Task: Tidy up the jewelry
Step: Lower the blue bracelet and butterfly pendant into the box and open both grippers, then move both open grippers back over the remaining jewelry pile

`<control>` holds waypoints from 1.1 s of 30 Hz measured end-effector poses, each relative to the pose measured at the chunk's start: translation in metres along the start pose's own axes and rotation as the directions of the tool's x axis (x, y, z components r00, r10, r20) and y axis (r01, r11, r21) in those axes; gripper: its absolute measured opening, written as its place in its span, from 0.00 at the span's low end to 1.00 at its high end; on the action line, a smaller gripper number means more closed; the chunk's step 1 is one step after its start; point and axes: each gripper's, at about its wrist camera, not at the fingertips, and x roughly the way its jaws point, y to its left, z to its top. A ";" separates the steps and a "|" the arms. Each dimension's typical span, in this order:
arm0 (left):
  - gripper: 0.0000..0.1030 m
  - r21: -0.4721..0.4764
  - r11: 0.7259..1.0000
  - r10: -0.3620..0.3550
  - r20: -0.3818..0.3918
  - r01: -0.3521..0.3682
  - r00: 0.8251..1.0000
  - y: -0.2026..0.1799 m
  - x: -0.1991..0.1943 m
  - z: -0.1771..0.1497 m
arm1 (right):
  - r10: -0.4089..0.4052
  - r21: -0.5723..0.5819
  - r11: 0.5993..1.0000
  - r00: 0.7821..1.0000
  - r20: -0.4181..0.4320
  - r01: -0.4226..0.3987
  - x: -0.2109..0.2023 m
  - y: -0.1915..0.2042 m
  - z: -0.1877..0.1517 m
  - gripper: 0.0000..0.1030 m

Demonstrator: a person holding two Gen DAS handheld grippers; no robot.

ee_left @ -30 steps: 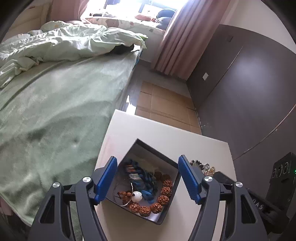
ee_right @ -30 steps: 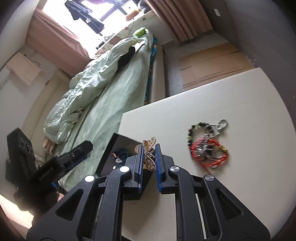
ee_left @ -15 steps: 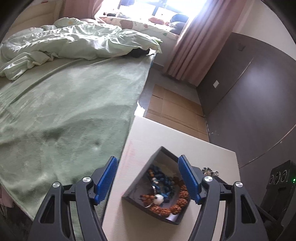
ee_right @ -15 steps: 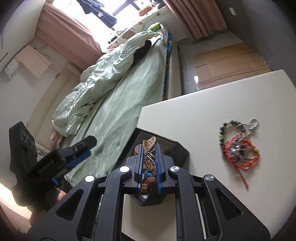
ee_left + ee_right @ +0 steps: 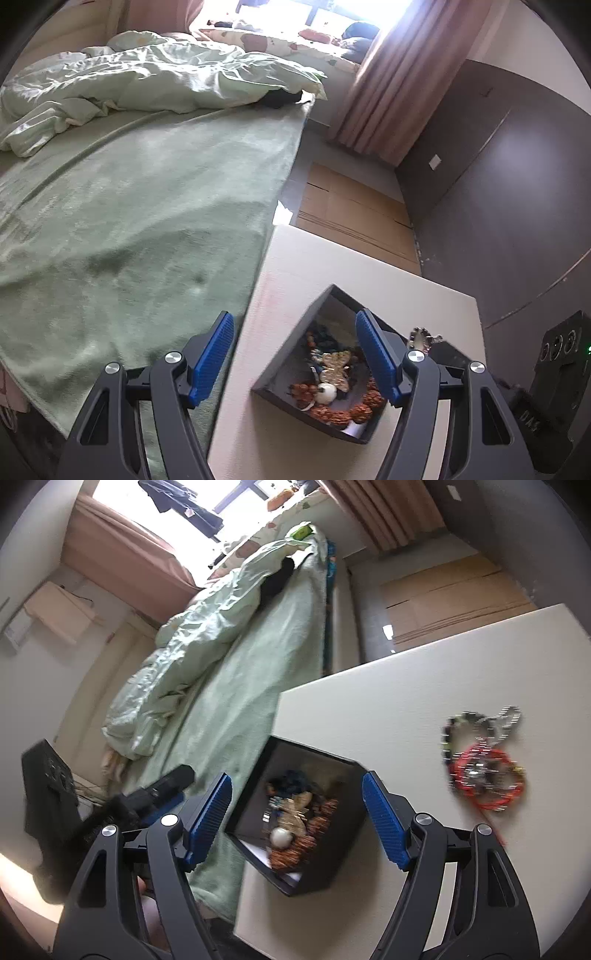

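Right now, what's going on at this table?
A person is sorting jewelry into a black box with two handheld grippers. The right gripper has just been opening above the box; nothing is between its jaws, and a gold butterfly piece lies inside. A tangle of bracelets waits on the table.

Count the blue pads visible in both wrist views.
4. Left wrist view: one pad left of the box, one pad over its right side. Right wrist view: one pad left of the box, one pad right.
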 end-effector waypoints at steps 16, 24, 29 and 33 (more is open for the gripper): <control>0.64 0.080 0.996 -0.034 -0.013 0.035 0.999 -0.048 0.005 -0.016 | -0.146 0.093 0.986 0.986 0.084 0.139 -0.064 -0.058 0.004 0.71; 0.63 0.135 0.987 -0.077 -0.042 0.083 0.996 -0.075 0.010 -0.025 | -0.180 0.115 0.979 0.979 0.094 0.169 -0.093 -0.084 0.007 0.71; 0.57 0.165 0.980 -0.101 -0.064 0.110 0.993 -0.096 0.016 -0.030 | -0.202 0.138 0.972 0.976 0.084 0.189 -0.100 -0.100 0.006 0.71; 0.51 0.198 0.970 -0.124 -0.091 0.140 0.988 -0.118 0.026 -0.036 | -0.210 0.163 0.967 0.974 0.087 0.194 -0.105 -0.110 0.007 0.71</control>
